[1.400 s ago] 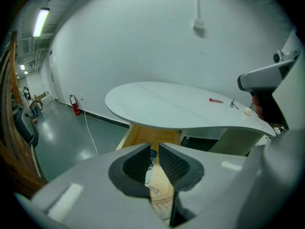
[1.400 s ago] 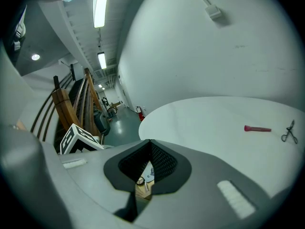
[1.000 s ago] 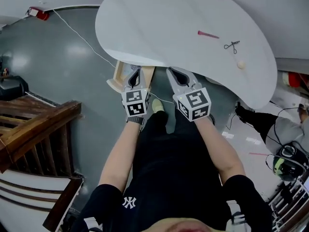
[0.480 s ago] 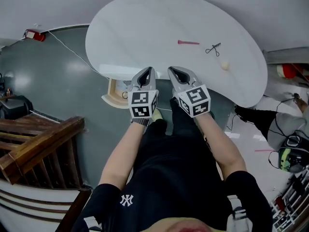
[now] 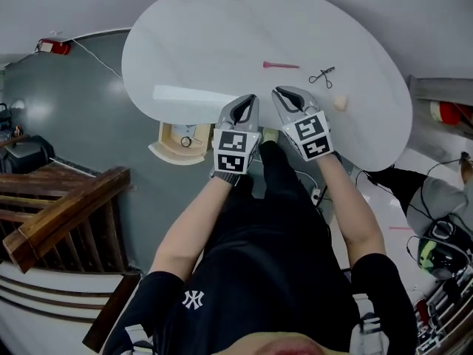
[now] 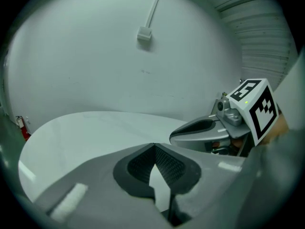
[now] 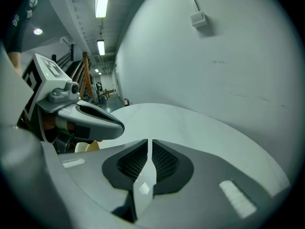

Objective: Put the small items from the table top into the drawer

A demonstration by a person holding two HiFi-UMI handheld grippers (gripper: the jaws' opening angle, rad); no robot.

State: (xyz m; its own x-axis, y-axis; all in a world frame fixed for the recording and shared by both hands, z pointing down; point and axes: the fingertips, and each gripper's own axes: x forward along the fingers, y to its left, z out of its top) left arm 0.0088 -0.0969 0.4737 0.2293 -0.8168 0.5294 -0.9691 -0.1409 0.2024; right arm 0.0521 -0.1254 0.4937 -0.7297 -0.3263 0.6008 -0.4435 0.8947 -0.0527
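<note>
Over the white table point(image 5: 207, 35), the left gripper point(image 5: 249, 100) is pinched shut and empty, the right gripper point(image 5: 284, 95) just cracking its jaws open (nothing between them); they should widen before straddling the cream lump point(image 5: 340, 103) near the table's right edge

Even, cool light — glare streak on the table top point(image 5: 222, 43); fisheye edges, dark corners.

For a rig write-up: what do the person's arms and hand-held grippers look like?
The left hand-held gripper and the right hand-held gripper are light grey tapering shells with black textured pads and a white cube of black square markers at the back. The arms are bare below short black sleeves. The right one's jaws have just been opening, with nothing between them.
</note>
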